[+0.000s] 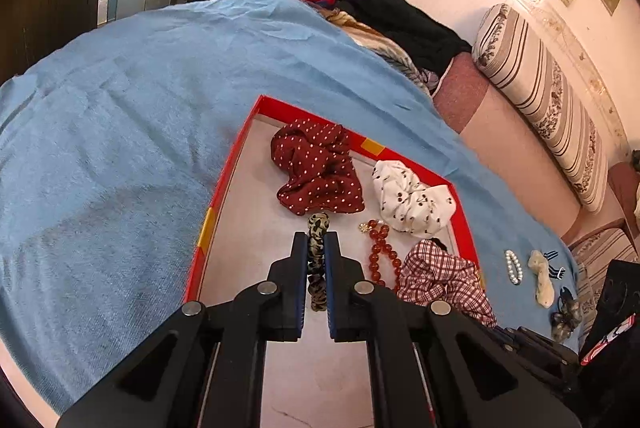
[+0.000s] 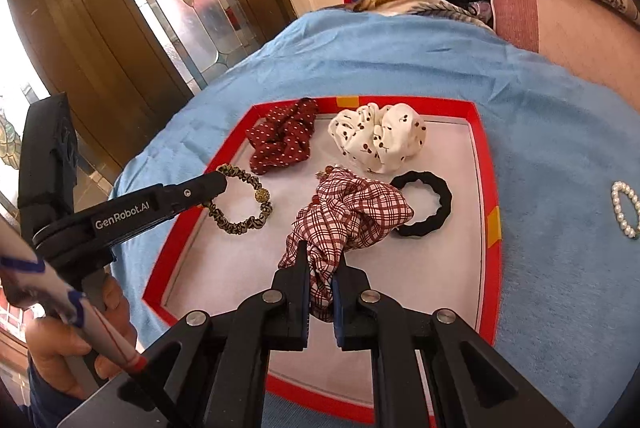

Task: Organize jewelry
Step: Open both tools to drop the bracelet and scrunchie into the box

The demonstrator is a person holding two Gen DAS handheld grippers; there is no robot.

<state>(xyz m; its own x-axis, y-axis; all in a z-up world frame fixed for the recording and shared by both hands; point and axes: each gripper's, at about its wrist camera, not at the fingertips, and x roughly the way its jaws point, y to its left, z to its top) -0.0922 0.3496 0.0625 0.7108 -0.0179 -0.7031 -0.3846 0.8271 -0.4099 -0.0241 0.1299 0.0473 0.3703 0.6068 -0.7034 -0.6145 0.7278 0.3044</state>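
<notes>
Over red tray (image 2: 486,164), left hand-held gripper (image 1: 316,248) pinches leopard hair-tie (image 1: 317,260) lengthwise along fingers.

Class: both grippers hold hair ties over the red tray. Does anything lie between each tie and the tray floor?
Left gripper: leopard tie, bare tray floor below. Right gripper: plaid scrunchie drapes over the red beads and black tie.

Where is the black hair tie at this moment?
In the right wrist view, the black hair tie lies inside the red tray, toward its right side, just right of the plaid scrunchie and below the white scrunchie.
</notes>
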